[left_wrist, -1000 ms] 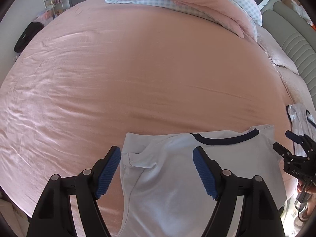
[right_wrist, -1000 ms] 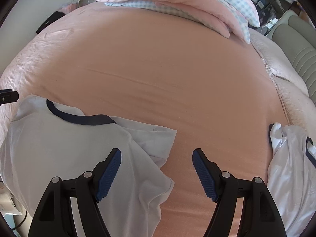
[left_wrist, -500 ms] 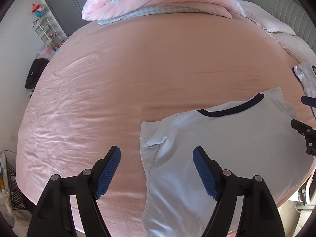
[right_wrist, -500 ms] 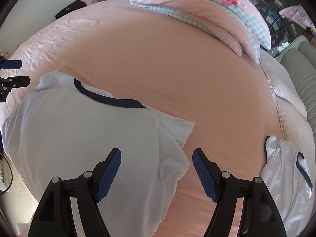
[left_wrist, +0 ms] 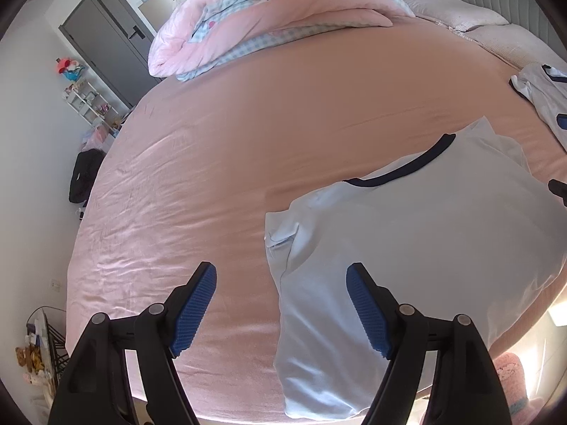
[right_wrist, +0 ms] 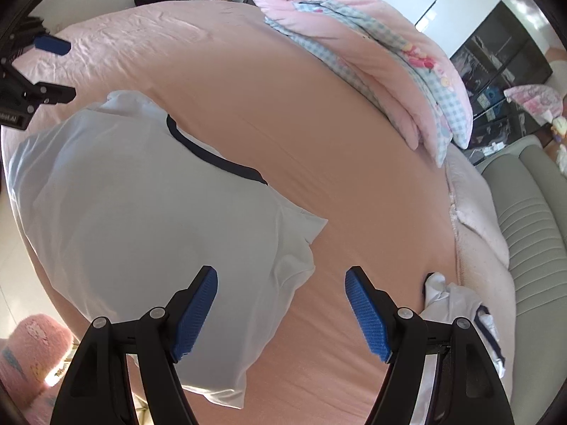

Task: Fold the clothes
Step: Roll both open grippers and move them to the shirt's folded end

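- Hovering with jaws spread and empty, the left gripper (left_wrist: 280, 310) straddles the left edge of the pale T-shirt (left_wrist: 407, 248).
- Right gripper (right_wrist: 281, 310), likewise released, flanks the opposite edge.
- T-shirt lies flat on the pink bed (left_wrist: 212, 141), collar away, between both hands.

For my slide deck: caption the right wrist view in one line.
Open right claw hovers over a pale T-shirt with navy collar lying on a pink bed sheet, a folded quilt beyond.

A home bedroom: a pink-sheeted bed (left_wrist: 219, 163), a folded quilt (left_wrist: 269, 24), a grey door (left_wrist: 102, 46).
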Motion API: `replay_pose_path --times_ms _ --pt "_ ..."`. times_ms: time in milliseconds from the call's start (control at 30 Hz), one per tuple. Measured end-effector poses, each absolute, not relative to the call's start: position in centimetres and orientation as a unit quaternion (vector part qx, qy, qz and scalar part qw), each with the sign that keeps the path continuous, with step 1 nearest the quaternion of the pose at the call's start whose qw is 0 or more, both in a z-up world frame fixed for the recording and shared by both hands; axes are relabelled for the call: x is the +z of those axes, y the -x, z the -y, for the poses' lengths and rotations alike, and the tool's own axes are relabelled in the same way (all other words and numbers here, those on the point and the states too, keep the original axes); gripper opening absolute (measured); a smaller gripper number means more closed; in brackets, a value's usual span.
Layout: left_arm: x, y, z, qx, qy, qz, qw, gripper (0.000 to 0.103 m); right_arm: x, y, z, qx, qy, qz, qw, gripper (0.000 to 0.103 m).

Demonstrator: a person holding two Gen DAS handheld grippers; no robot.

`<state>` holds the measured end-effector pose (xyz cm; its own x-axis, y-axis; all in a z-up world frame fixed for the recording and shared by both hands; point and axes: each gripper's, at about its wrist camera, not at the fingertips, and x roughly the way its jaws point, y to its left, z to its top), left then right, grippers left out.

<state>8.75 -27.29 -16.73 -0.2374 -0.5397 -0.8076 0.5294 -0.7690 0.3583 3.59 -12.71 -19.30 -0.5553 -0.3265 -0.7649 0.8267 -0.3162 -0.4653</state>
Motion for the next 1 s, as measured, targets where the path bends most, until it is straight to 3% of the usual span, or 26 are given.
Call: replay_pose_path --times_ms 267,567,1000 --pt "-18.2 -10.5 25.7 -0.767 -0.531 0.068 0.355 0.075 -21.2 -8.1 10.6 -0.732 -0.192 -0.537 0.374 0.074" --pt "-19.1 -13.3 23.7 -0.762 -0.535 0.108 0.348 0.075 -22.8 -9.9 8.9 -0.706 -0.167 -0.582 0.368 0.074" --pt "-21.8 -15.9 19.0 -0.729 -0.529 0.285 0.328 0.075 -24.6 -11.1 6.6 -0.671 -0.134 -0.639 0.351 0.074"
